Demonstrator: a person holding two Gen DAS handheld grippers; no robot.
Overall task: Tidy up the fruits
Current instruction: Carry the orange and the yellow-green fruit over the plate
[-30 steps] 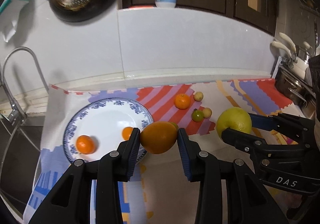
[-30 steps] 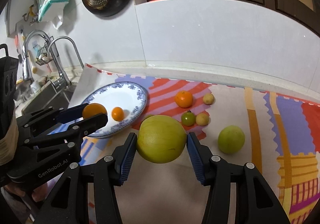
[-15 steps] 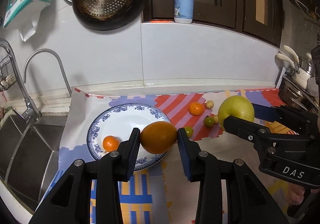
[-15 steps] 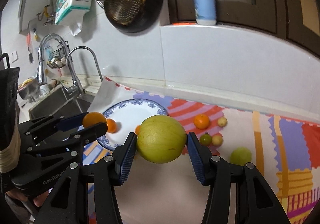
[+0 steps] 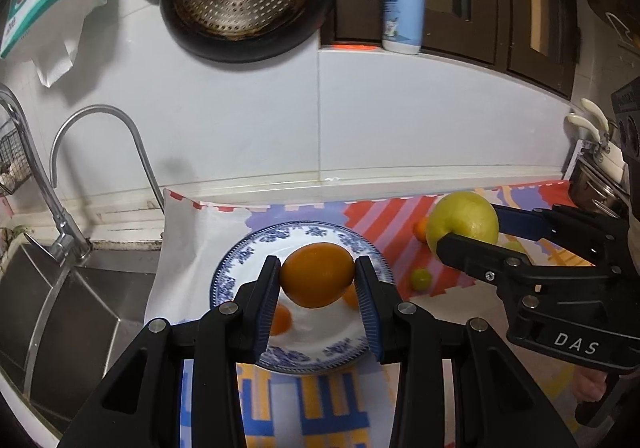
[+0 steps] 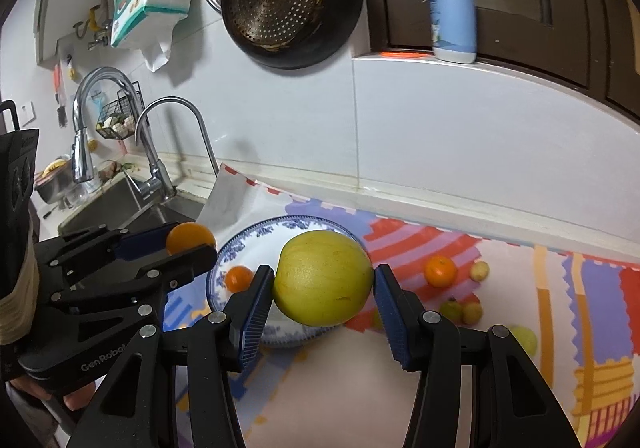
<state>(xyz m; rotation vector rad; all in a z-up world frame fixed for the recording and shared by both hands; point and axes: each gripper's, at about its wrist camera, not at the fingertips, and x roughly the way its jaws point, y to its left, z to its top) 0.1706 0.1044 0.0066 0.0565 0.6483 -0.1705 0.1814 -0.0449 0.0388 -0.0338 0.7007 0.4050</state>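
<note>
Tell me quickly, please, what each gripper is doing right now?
Left gripper: closed on the orange fruit.
Right gripper: closed on the yellow-green fruit.

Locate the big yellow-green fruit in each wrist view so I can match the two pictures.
Left wrist view: the yellow-green fruit sits right of centre, clamped in the right tool coming in from the right edge.
Right wrist view: it fills the lower centre, between that tool's two blue pads.
Shared landmark: the blue-rimmed plate on the patterned mat, just beyond the fruit in the right wrist view.
</note>
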